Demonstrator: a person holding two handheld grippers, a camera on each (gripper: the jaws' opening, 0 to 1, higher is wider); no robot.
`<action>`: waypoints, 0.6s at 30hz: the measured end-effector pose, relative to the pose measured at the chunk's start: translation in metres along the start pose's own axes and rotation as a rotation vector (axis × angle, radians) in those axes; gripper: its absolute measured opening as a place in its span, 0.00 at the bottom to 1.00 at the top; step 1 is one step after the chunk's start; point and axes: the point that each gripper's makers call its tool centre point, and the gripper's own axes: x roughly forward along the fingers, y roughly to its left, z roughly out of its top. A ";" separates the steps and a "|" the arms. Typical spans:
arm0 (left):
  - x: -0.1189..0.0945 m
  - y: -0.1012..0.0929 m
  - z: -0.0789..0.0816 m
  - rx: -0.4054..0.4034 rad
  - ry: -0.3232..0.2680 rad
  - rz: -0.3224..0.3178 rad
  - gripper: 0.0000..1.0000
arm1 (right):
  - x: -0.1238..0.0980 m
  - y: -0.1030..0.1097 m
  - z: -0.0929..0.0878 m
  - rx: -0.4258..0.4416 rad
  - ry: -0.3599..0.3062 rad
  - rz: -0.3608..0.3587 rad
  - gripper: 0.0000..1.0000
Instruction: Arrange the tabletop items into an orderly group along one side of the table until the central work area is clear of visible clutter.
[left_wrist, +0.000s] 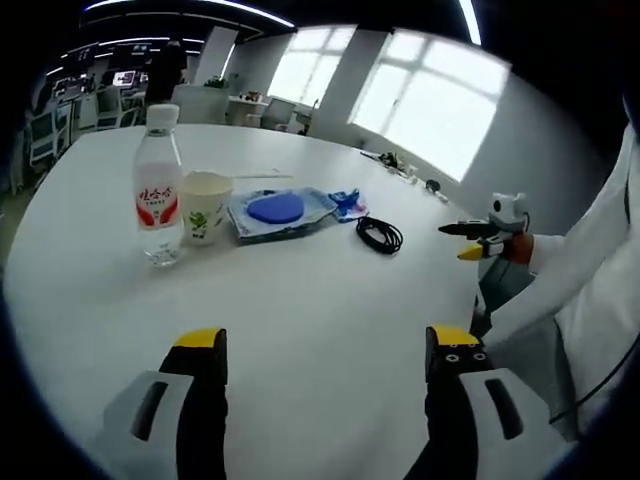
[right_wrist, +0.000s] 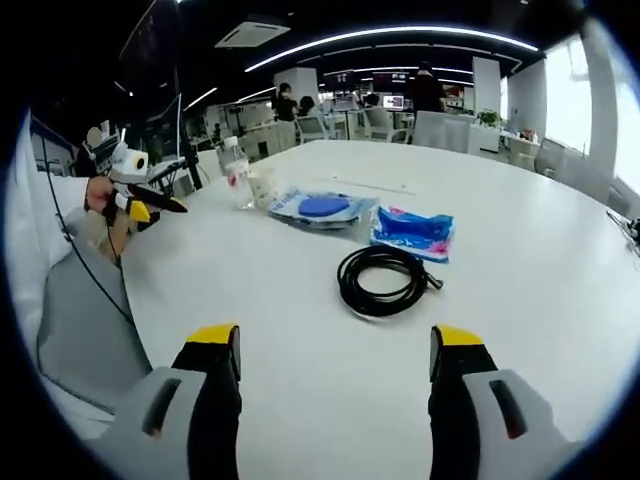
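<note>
Right gripper (right_wrist: 335, 350) wide, empty, coiled black cable (right_wrist: 385, 280) just ahead on table (right_wrist: 520, 300).

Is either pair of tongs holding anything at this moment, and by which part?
Nothing is held. The left tongs and right tongs are both open over bare table, short of the black cable.

A wide white bench (left_wrist: 330, 320) carries a clear plastic water bottle (left_wrist: 158, 190), a paper cup (left_wrist: 205, 206) beside it, a blue-disc packet (left_wrist: 278, 211), a small blue pouch (right_wrist: 412, 231) and a coiled black cable (right_wrist: 384, 279).
</note>
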 end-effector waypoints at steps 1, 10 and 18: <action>0.000 0.000 0.000 0.000 0.000 0.000 0.83 | 0.000 0.000 0.000 0.000 0.001 -0.001 0.78; 0.001 -0.001 0.001 0.002 0.000 -0.003 0.83 | -0.001 -0.002 -0.002 0.000 0.001 -0.007 0.77; 0.002 -0.001 0.001 0.005 0.002 -0.005 0.83 | 0.000 -0.001 -0.003 0.002 0.001 -0.006 0.77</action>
